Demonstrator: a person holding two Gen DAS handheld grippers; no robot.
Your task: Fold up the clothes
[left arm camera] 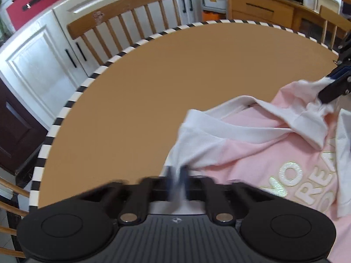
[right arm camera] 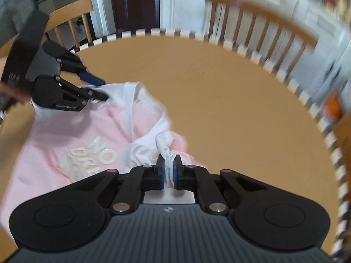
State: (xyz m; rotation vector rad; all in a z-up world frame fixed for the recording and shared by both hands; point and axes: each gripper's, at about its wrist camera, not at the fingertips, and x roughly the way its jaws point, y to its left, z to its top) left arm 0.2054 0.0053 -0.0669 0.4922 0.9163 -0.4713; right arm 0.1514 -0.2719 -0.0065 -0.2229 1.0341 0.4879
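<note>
Pink-and-white cotton sweatshirt with raised cream lettering point(right arm camera: 72, 140): spread loosely on the round tan desk with striped rim point(left arm camera: 153, 87), soft, light, limp, prone to bunching. Left tool point(left arm camera: 177, 175) seemingly clamped on a white sleeve edge, though blurred. Right tool point(right arm camera: 168, 171) pinched shut on gathered white cuff fabric. Best gripped at cuffs and shoulder seams.

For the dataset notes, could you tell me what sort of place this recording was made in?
Most likely a home kitchen or dining area: a round table with a striped edge, spindle-back wooden chairs around it, and white cabinets behind. A pink shirt lies on the table, gripped by both grippers.
</note>
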